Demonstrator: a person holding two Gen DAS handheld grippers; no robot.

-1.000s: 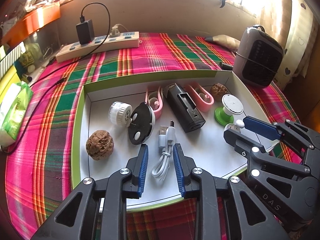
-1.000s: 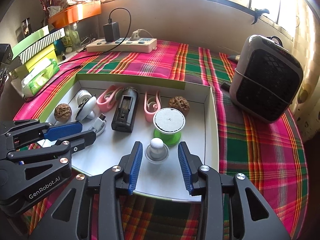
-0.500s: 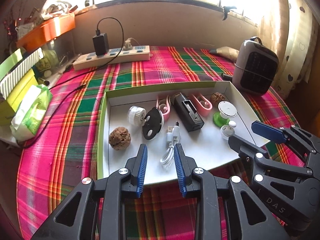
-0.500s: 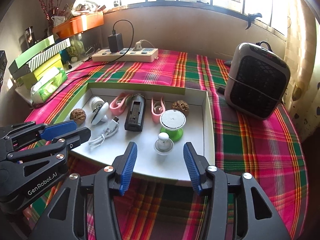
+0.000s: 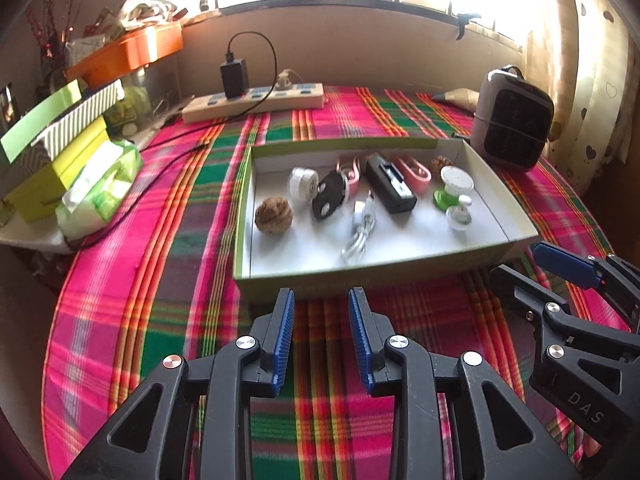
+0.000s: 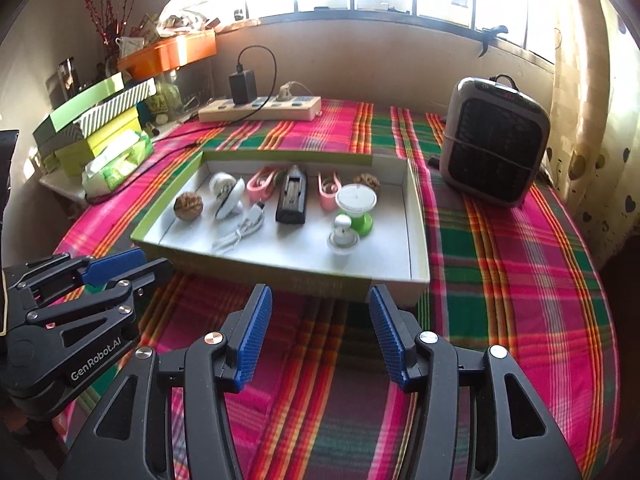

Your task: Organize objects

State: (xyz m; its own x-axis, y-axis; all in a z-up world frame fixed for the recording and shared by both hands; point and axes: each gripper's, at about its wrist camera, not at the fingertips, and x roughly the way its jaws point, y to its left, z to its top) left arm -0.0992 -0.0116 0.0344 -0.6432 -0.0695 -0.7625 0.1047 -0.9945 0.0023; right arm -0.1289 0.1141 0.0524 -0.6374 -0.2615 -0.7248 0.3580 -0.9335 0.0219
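Note:
A shallow white box with green walls (image 5: 360,276) lies on the plaid cloth. It holds a walnut (image 5: 274,215), a white cable (image 5: 360,232), a black device (image 5: 390,188), pink clips (image 5: 414,170), a green-and-white spool (image 5: 452,188), a small white knob piece (image 5: 459,212), a white cap (image 5: 303,182) and a black oval piece (image 5: 330,196). My left gripper (image 5: 320,296) hangs open over the cloth just in front of the box (image 6: 320,280), nothing between its fingers. My right gripper (image 6: 320,292) stands open wider beside it, also empty; it shows at the right of the left wrist view (image 5: 516,258).
A grey heater (image 5: 512,120) stands right of the box. A power strip (image 5: 256,98) with a black charger lies at the back wall. A tissue pack (image 5: 100,192), stacked boxes (image 5: 56,148) and an orange tray (image 5: 128,52) crowd the left side. Bare cloth lies in front.
Both grippers drew back out of the box to above the cloth in front of it. The right jaws widened around the white knob piece, which stayed in the box, as did the cable.

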